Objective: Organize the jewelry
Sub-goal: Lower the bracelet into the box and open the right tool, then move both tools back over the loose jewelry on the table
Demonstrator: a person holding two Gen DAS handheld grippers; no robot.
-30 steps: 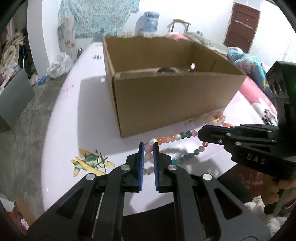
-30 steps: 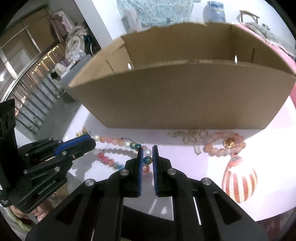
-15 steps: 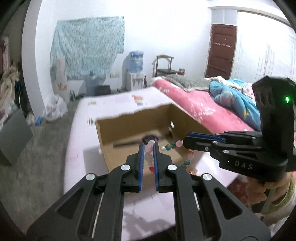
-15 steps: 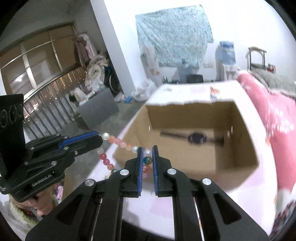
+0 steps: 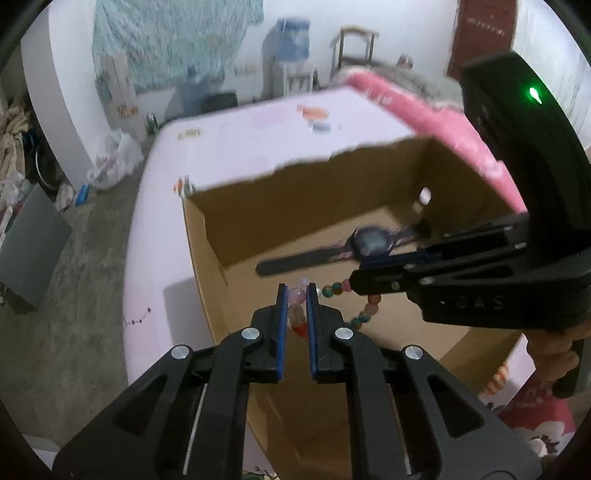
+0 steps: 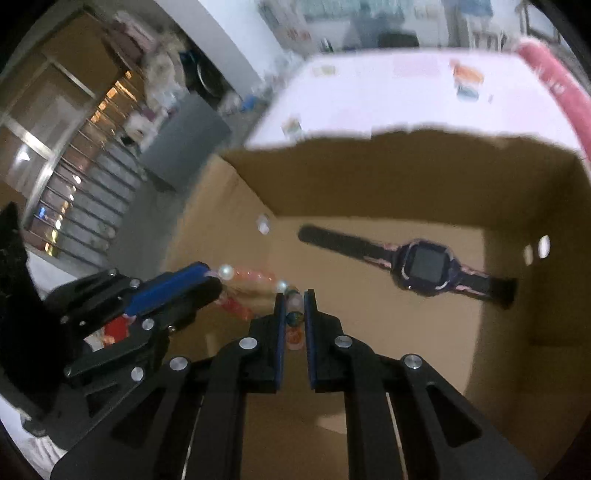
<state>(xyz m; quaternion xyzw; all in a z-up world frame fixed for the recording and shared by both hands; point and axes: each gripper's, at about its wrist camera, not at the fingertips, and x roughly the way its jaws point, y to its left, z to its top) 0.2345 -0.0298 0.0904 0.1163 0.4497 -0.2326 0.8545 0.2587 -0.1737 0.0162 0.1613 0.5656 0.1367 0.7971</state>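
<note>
both tongs (image 5: 294, 295) (image 6: 294, 299) clamped on bead necklace (image 5: 334, 289), above cardboard box (image 5: 207, 236)

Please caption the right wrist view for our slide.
Both grippers hold a bead bracelet over a cardboard box containing a smartwatch.

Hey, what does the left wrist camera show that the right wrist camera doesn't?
Only the left wrist view shows a water dispenser, a brown door and a green light on the right hand-held gripper. Only the right wrist view shows a metal railing. Both show the bead bracelet pinched by the left hand-held gripper and the right one, over the cardboard box holding a watch.
</note>
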